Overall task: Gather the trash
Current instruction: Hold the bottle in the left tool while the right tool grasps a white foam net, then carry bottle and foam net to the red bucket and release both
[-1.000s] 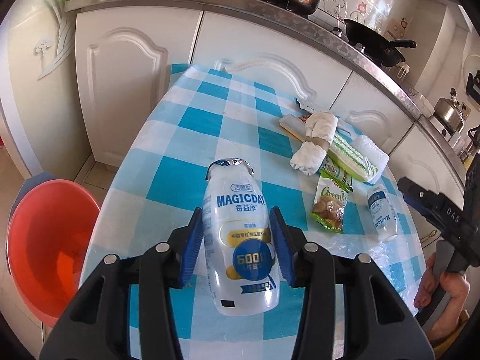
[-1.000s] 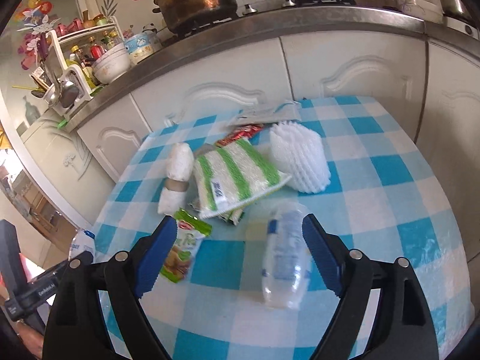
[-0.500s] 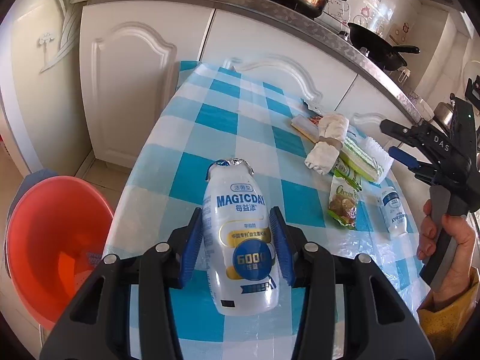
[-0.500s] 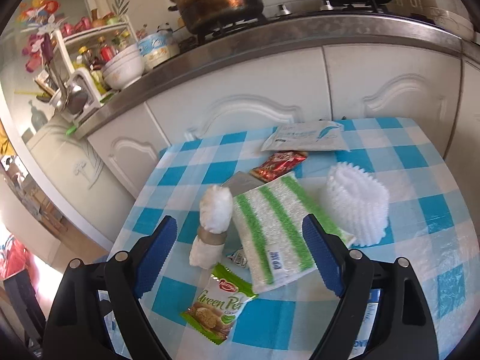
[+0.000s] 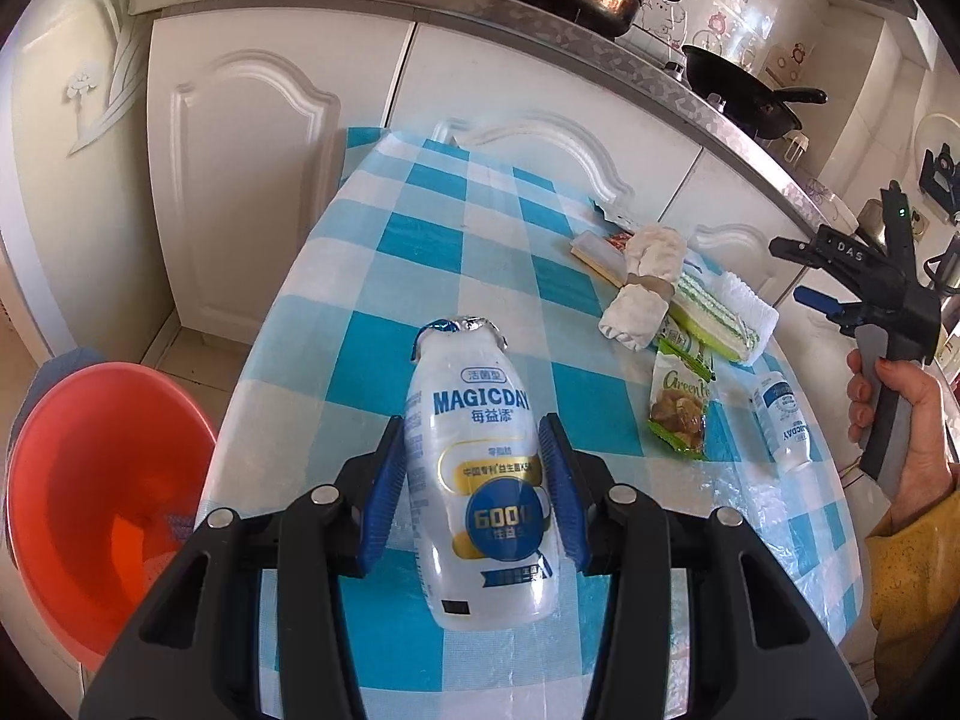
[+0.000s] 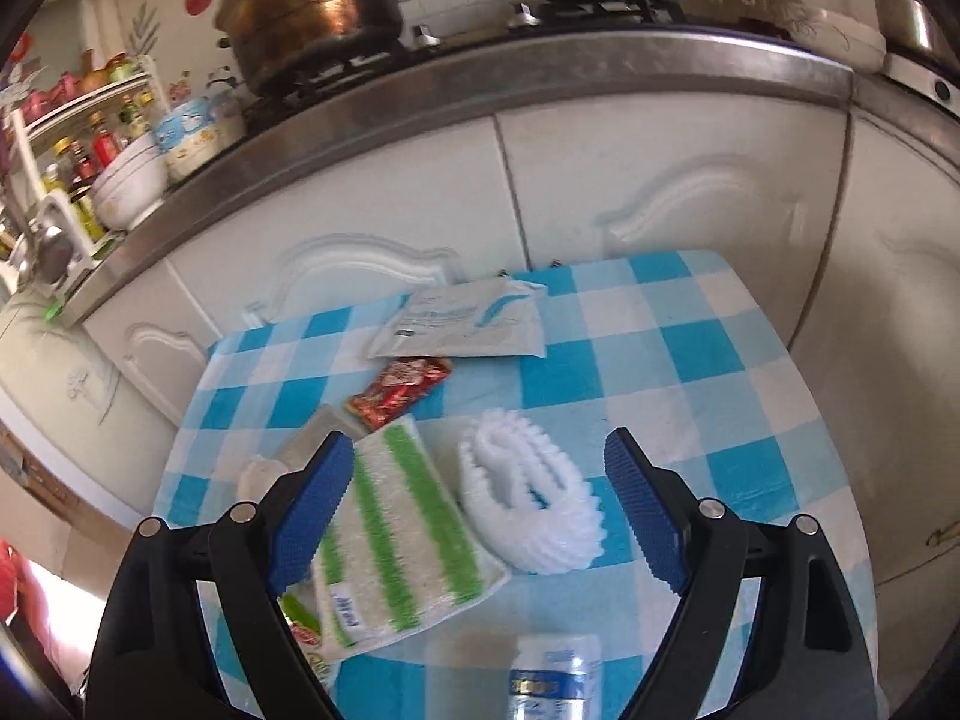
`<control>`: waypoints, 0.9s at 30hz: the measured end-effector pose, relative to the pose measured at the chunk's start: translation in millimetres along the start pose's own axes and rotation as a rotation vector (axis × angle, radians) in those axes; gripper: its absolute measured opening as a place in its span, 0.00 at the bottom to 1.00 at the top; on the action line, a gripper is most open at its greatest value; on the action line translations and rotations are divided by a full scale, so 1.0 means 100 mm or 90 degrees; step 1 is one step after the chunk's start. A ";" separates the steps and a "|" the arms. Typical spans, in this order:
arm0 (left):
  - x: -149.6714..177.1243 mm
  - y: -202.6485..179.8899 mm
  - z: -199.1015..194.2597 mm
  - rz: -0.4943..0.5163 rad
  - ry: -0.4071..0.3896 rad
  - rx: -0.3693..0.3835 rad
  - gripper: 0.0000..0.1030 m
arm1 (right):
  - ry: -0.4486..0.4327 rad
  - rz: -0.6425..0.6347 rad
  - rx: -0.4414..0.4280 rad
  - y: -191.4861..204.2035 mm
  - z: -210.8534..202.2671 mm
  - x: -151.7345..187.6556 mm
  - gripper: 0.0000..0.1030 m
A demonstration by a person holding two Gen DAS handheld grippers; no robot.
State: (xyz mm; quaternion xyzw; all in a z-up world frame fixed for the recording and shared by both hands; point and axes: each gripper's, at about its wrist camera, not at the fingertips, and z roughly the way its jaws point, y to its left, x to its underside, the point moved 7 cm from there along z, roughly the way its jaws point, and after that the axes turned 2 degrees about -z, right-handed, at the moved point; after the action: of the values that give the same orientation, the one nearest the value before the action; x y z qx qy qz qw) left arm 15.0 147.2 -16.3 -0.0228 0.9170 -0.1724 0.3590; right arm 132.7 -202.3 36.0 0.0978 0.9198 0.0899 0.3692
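Note:
My left gripper [image 5: 474, 468] is shut on a white MAGICDAY drink bottle [image 5: 480, 414] and holds it upright above the blue-checked table [image 5: 420, 228]. An orange basin [image 5: 102, 498] stands on the floor to the table's left. My right gripper [image 6: 477, 441] hangs open and empty over a green-striped cloth [image 6: 396, 534] and a white foam net [image 6: 534, 510]. A second small bottle [image 6: 552, 684] lies below its fingers. In the left wrist view a hand [image 5: 900, 420] holds that right gripper [image 5: 840, 282] above the table's right side.
A green snack packet [image 5: 681, 402], a rolled white rag [image 5: 645, 288], a red wrapper [image 6: 399, 390] and a white pouch [image 6: 462, 327] lie on the table. White cabinets and a counter with a pot [image 6: 312, 6] and a pan stand right behind it.
My right gripper has moved away from the small bottle, towards the cabinets, and now hangs over the cloth and foam net. The left gripper keeps the bottle almost still.

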 end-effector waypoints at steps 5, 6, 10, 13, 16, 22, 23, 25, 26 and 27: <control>0.02 0.00 0.06 0.001 0.010 -0.004 0.45 | 0.083 0.034 -0.037 -0.14 0.35 0.15 0.83; 0.03 -0.01 0.08 0.002 0.013 -0.004 0.45 | 0.087 0.037 -0.033 -0.16 0.39 0.18 0.82; 0.05 -0.05 0.09 0.009 0.016 -0.005 0.45 | 0.103 0.036 -0.016 -0.20 0.50 0.25 0.46; 0.04 -0.05 0.09 0.012 0.016 -0.009 0.45 | 0.094 0.027 -0.011 -0.20 0.47 0.25 0.36; 0.04 -0.06 0.06 0.014 0.012 -0.009 0.45 | 0.068 0.025 -0.010 -0.20 0.35 0.22 0.32; 0.00 -0.04 -0.07 0.013 -0.006 -0.009 0.45 | -0.001 0.026 -0.026 -0.06 -0.09 0.09 0.30; -0.01 -0.03 -0.10 0.012 -0.010 -0.009 0.45 | -0.015 0.024 -0.029 -0.01 -0.18 0.06 0.30; -0.03 0.00 -0.18 0.010 -0.021 -0.013 0.45 | -0.042 0.018 -0.041 0.11 -0.35 -0.01 0.30; -0.05 0.03 -0.22 0.008 -0.026 -0.015 0.45 | -0.055 0.014 -0.049 0.20 -0.44 -0.04 0.30; -0.06 0.07 -0.27 0.006 -0.032 -0.019 0.45 | -0.066 0.008 -0.059 0.28 -0.54 -0.06 0.30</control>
State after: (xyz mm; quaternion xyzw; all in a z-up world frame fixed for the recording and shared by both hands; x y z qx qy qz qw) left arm 2.0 162.9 3.6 -0.0284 0.9103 -0.1562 0.3823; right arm 102.9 -181.6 85.3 0.0912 0.8936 0.1293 0.4202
